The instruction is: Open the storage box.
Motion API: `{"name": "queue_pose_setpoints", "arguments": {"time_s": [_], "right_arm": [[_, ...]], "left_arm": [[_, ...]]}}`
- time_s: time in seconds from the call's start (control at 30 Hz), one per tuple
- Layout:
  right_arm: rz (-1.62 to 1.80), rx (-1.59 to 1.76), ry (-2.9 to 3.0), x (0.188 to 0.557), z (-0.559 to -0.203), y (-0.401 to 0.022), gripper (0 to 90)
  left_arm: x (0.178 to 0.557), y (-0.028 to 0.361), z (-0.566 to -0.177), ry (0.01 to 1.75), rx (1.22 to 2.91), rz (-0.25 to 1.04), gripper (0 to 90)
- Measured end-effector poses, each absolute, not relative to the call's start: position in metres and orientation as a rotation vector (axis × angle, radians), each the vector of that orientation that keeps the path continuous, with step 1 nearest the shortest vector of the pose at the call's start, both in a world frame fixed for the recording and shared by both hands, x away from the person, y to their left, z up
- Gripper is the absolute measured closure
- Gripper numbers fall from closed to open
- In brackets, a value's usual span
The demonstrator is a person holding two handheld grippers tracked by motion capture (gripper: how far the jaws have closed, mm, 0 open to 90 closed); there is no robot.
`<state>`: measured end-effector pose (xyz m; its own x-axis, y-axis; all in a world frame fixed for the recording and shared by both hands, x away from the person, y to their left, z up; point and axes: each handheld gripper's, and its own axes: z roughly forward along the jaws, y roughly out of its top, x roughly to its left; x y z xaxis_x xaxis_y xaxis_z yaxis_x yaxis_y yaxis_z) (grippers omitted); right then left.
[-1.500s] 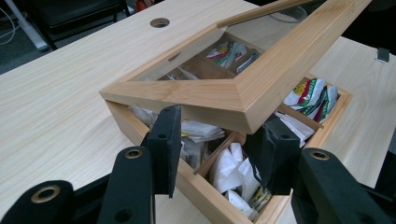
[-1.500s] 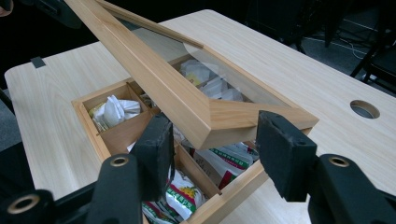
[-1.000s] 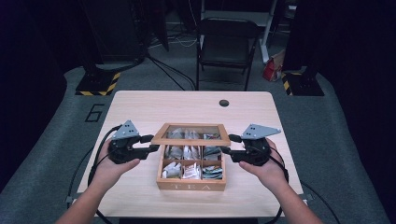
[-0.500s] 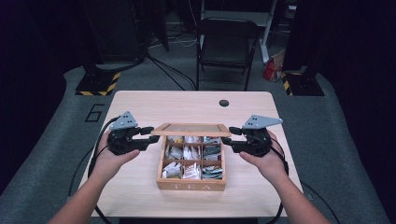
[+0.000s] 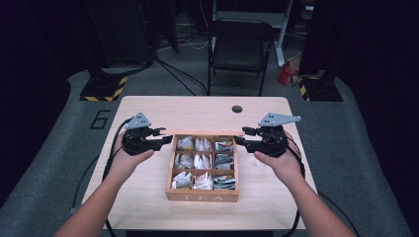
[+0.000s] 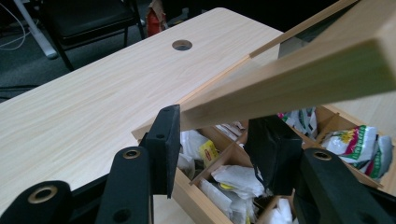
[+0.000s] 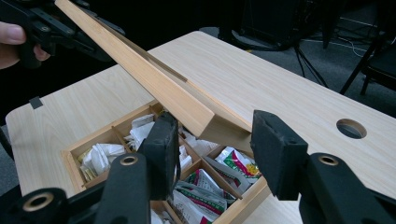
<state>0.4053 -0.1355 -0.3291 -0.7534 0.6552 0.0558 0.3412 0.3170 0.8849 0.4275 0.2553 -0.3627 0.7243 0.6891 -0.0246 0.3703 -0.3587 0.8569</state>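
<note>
The pale wooden desk [image 5: 148,197] has a light, fine grain and one dark round hole [image 5: 237,108]. The light-brown wooden tea box [image 5: 202,196] has darker lettering on its front wall; its raised wooden lid [image 7: 154,79] is the same honey tone. The crumpled tea packets [image 5: 202,160] inside are mostly white, some printed green, red and yellow. The black left gripper [image 5: 165,138] and the black right gripper [image 5: 239,135] each carry a grey three-cornered plate. The carpeted floor [image 5: 44,163] is grey, with a yellow-and-black striped base [image 5: 101,91] standing on it.
</note>
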Motion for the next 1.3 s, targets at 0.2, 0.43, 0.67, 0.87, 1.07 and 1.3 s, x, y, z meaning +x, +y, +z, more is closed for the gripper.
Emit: {"name": "queue_pose_setpoints", "arguments": {"time_s": [0.2,0.43,0.67,0.87,1.07,1.3], "right_arm": [[1.407,0.902,2.278,0.407,-0.328,-0.135,51.7],[1.412,0.884,2.279,0.409,-0.327,-0.136,51.6],[1.406,0.878,2.242,0.414,-0.327,-0.135,46.6],[1.385,0.896,2.237,0.424,-0.333,-0.139,45.6],[1.378,0.907,2.235,0.435,-0.339,-0.140,46.1],[1.358,0.952,2.224,0.454,-0.348,-0.135,50.4]], "left_arm": [[0.432,0.253,-0.363,0.806,1.969,0.445,57.4],[0.433,0.252,-0.360,0.804,1.974,0.452,58.0],[0.439,0.253,-0.358,0.806,1.968,0.439,58.2],[0.446,0.253,-0.353,0.818,1.964,0.431,58.7],[0.452,0.254,-0.351,0.825,1.949,0.420,58.8],[0.460,0.252,-0.345,0.838,1.949,0.431,59.8]]}}
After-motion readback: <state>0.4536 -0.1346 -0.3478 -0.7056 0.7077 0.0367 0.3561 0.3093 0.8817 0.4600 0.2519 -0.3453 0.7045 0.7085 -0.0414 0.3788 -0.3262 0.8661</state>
